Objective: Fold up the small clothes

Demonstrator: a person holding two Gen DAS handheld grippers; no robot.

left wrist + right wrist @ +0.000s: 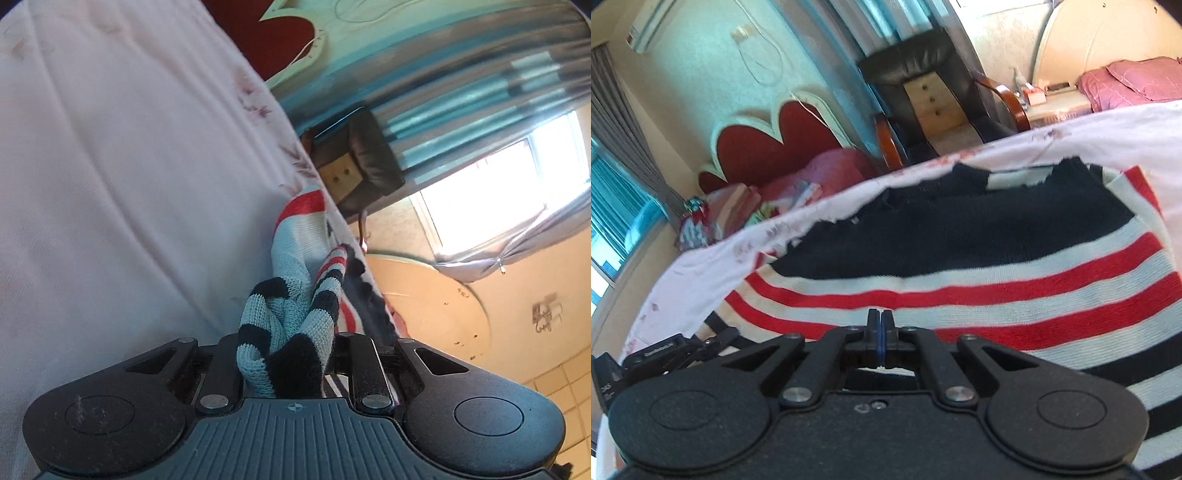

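Left gripper point(288, 354) is clamping a bunched black-and-grey striped knit sleeve point(291, 314) | right gripper point(881, 332) is sitting pressed shut, empty, over the red, white and navy striped sweater point(960, 266) | sweater is lying spread on the white bedsheet point(1108, 140), just ahead of the fingers | writing on the neighbouring tool is too blurred to read.

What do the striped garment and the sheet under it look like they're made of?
Garment: knitted yarn, matte, likely cotton or acrylic; rib rows show in the red and white stripes, and loops in the bunched part in the left view. Sheet: thin woven fabric, smooth, creased, with a faint floral print.
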